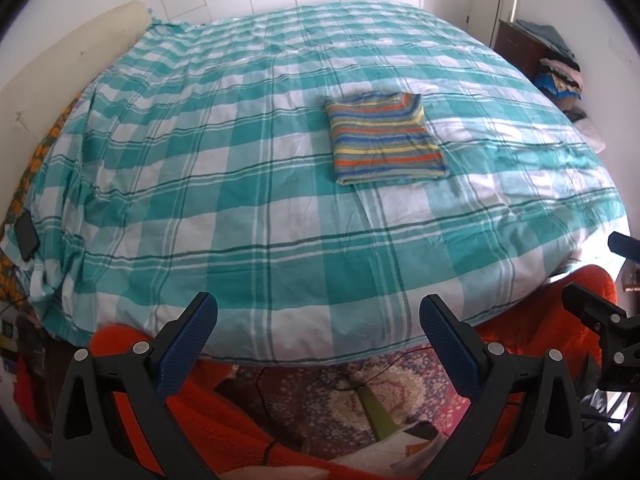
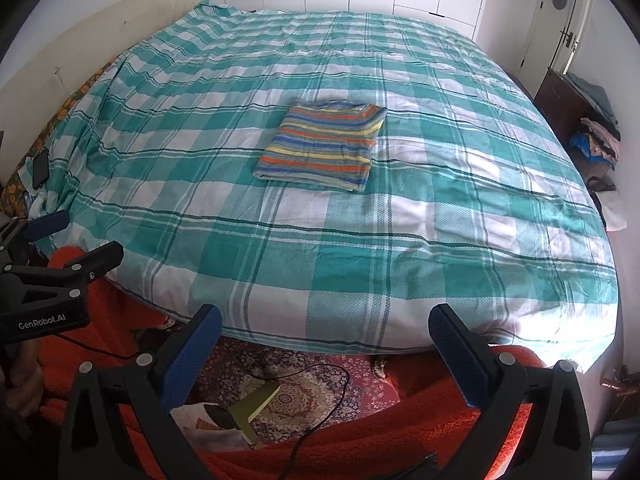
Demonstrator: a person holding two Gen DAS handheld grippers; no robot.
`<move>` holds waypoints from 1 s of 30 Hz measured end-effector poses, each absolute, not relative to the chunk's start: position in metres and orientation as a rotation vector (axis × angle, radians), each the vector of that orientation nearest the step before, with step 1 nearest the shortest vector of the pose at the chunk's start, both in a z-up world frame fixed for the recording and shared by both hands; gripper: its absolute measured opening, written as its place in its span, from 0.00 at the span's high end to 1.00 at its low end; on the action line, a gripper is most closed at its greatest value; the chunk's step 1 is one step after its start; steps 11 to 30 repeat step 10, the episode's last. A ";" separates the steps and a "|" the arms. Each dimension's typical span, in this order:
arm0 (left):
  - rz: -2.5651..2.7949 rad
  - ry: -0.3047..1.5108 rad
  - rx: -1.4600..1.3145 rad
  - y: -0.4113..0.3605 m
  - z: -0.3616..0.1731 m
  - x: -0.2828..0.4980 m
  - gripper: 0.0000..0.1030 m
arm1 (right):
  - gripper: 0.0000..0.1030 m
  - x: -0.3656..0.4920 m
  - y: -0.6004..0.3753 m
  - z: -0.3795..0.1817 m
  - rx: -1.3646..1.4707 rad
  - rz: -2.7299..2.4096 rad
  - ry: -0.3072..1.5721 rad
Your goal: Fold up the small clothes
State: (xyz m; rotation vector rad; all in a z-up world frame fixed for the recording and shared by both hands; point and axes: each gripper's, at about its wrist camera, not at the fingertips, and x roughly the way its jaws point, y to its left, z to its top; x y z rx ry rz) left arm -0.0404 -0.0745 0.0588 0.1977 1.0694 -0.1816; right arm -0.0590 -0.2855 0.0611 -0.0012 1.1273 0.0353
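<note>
From the left wrist, the left gripper (image 1: 319,312) hangs with jaws wide apart and empty off the bed's near edge, while the striped garment (image 1: 386,138) lies folded near the middle of the checked bedspread (image 1: 200,184), nothing between. From the right wrist, the right gripper (image 2: 325,324) is likewise spread and empty; the fold looks finished, so any tidying should press edges flat, minding the floor cable (image 2: 320,412) below.
</note>
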 end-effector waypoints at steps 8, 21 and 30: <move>-0.217 1.057 0.176 -0.077 0.059 -0.043 0.01 | 0.01 -0.057 -0.287 0.059 -0.005 0.031 1.123; -0.207 1.032 0.201 -0.080 0.061 -0.045 0.02 | 0.01 -0.056 -0.286 0.060 -0.003 0.036 1.119; -0.207 1.032 0.201 -0.080 0.061 -0.045 0.02 | 0.01 -0.056 -0.286 0.060 -0.003 0.036 1.119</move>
